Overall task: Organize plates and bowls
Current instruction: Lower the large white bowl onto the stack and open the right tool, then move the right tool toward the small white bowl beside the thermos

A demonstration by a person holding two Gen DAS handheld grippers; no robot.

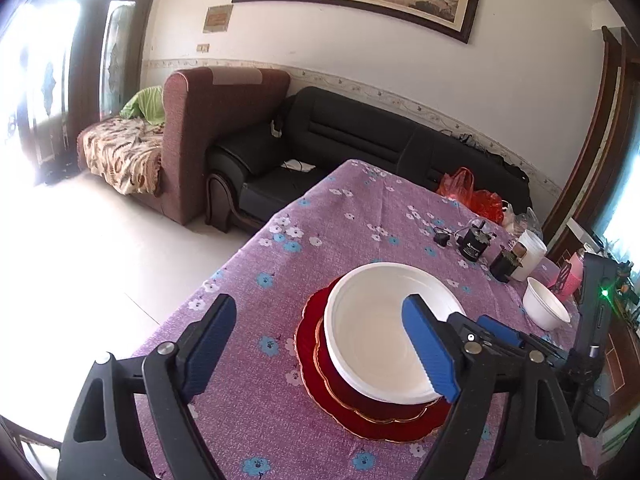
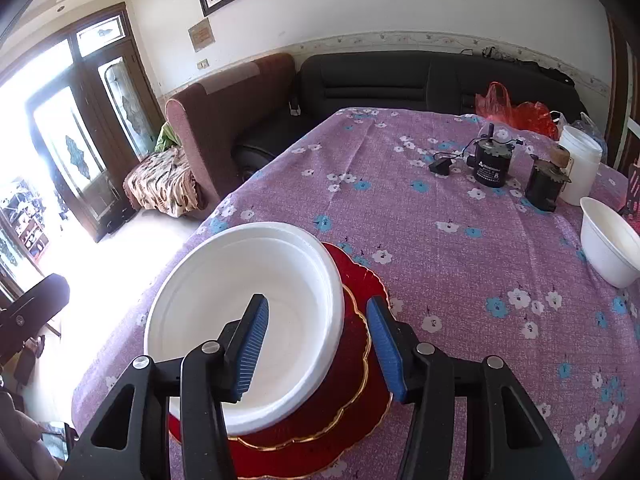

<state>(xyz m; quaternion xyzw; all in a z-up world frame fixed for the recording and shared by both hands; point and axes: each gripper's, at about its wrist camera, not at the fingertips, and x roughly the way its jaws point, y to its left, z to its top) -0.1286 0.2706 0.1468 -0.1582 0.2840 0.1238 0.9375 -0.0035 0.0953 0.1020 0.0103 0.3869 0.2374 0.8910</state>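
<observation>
A wide white bowl [image 1: 380, 332] [image 2: 240, 312] sits on stacked red plates with gold rims [image 1: 316, 372] [image 2: 348, 396] on the purple floral tablecloth. My right gripper [image 2: 316, 344] is open, its jaws straddling the bowl's right rim, one finger inside the bowl and one outside over the red plates; it also shows in the left wrist view [image 1: 492, 332]. My left gripper [image 1: 320, 344] is open and empty, just left of the plates. A small white bowl [image 1: 546, 308] [image 2: 612, 248] stands apart to the right.
Two black motors [image 2: 492, 164] with a cable, a white tub [image 2: 580, 164] and red plastic bags [image 2: 516, 112] stand at the table's far right. The table's left edge [image 2: 224, 208] drops to the floor. Sofas [image 1: 360, 136] stand behind.
</observation>
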